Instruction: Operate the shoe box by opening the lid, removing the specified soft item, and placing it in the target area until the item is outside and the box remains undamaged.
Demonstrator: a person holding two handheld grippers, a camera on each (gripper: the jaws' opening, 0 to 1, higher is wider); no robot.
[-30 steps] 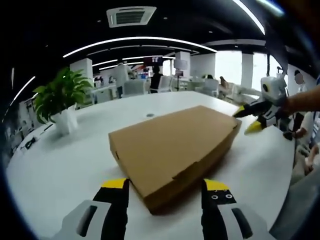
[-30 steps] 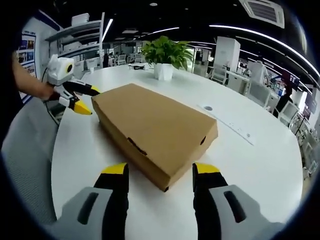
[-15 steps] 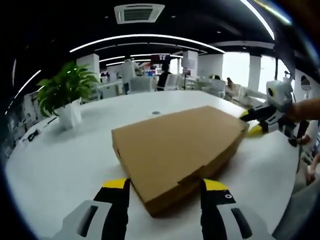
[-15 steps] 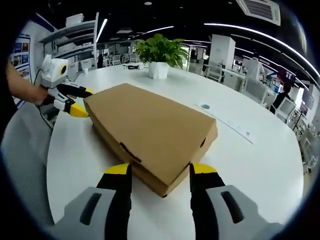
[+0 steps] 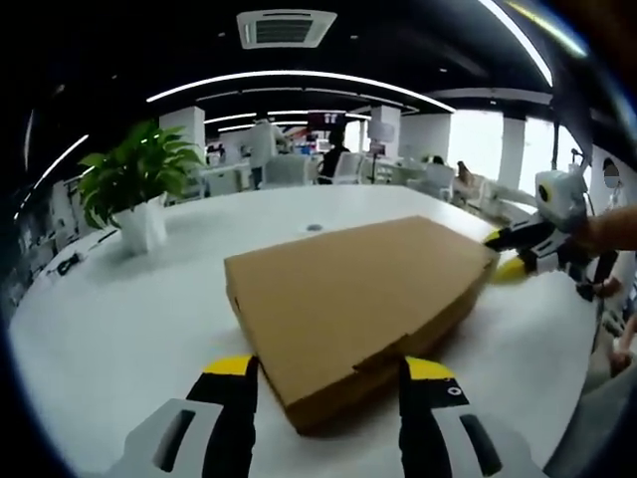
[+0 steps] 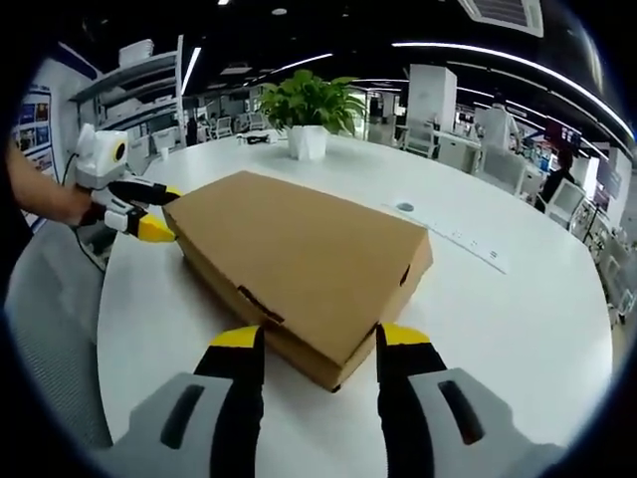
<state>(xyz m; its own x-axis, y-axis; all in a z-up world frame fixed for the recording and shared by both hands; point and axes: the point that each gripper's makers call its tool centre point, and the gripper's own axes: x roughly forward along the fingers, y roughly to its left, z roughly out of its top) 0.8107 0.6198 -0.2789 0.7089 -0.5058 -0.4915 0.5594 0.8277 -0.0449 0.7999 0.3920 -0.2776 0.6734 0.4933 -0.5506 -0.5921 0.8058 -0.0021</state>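
Since a second ago I have brought both tongs in on the shoe box (image 5: 353,309): in the right gripper view its near corner, then just ahead of my jaw tips, now sits between them, and in the left gripper view the right tongs (image 5: 510,254) have drawn in against the far corner at 3 o'clock.

Left tongs (image 5: 328,366): released, jaws spread, near corner of the box between the yellow tips at 6 o'clock. I cannot tell whether the tips touch cardboard.

Right tongs (image 6: 318,337): also released, jaws straddling the opposite corner. In this view the left tongs show at 9 o'clock, held by a hand (image 6: 70,206), yellow tips at the box's far corner.

Box lies flat on the white round bench (image 6: 518,319), lid closed, brown cardboard, slot tabs visible on the side wall. Contents hidden.

Potted plant (image 5: 134,189) in a white pot stands on the bench at 10 o'clock in the left gripper view, well apart from the box. A small round port (image 6: 404,207) is set in the bench top beyond the box.
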